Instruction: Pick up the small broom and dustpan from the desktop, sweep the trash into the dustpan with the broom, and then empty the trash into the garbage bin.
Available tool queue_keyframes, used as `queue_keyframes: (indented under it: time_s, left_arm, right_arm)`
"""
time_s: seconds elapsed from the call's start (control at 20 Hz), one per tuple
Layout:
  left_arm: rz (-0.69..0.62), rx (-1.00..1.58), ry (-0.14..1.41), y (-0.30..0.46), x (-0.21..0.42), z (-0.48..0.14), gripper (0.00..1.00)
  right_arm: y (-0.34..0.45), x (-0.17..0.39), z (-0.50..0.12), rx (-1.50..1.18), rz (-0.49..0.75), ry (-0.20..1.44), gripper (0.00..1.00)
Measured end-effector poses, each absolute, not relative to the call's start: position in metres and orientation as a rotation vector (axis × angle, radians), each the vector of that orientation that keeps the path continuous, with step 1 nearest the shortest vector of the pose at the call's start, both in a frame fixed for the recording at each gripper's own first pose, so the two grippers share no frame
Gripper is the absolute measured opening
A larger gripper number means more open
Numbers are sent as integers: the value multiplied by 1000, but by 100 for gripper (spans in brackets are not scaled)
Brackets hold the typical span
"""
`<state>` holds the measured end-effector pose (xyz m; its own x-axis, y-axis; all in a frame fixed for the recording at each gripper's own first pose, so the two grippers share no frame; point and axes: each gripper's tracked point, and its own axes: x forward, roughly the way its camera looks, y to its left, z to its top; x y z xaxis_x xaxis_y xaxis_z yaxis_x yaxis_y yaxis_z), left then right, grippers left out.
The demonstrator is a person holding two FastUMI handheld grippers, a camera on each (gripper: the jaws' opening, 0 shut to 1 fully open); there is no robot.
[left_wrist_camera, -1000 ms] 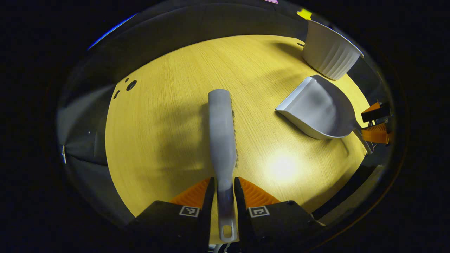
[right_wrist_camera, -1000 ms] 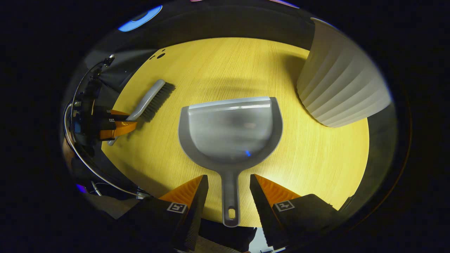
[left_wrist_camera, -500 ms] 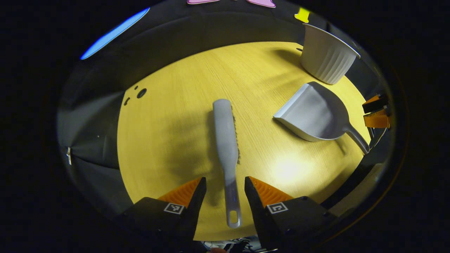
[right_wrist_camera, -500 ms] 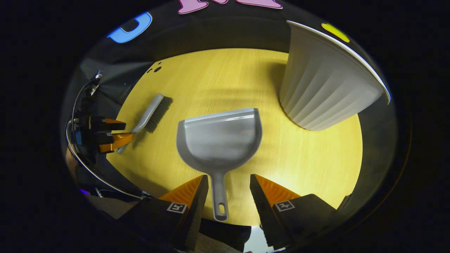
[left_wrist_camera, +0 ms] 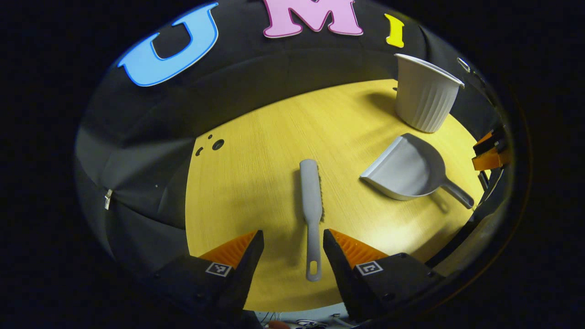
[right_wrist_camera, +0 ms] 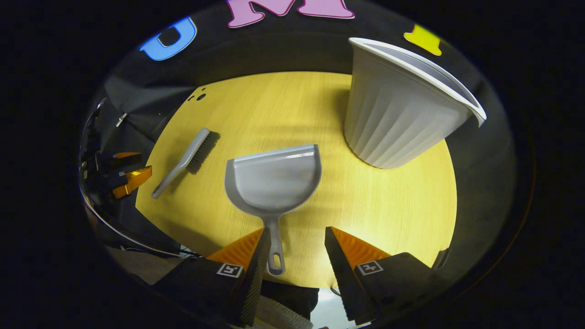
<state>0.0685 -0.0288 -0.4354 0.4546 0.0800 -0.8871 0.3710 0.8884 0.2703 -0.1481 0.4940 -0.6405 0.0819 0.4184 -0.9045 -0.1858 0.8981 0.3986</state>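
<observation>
Left gripper (left_wrist_camera: 292,249) fingers are standing wide, holding nothing; broom (left_wrist_camera: 311,205) is lying between them on the desk (left_wrist_camera: 256,183). Right gripper (right_wrist_camera: 297,244) fingers are standing wide; dustpan (right_wrist_camera: 272,183) handle is lying beside its left finger. Bin (right_wrist_camera: 397,119) is standing ahead, right.

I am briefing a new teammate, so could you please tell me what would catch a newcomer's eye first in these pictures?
First the bright yellow table under the lamp glare. On it stands a tall ribbed white bin at the far right, with a grey dustpan lying just in front of the open right tongs. A grey broom lies flat, its handle between the open left tongs.
</observation>
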Motion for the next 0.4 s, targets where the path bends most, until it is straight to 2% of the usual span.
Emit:
queue_keyframes:
  time_s: [0.1, 0.4]
  left_arm:
    - [-193, 444, 1064, -36, 57, -432, 83]
    - [-90, 397, 999, -42, 36, -412, 83]
  right_arm:
    - [492, -148, -640, 207, 442, 1420, 75]
    - [492, -148, -635, 248, 426, 1423, 75]
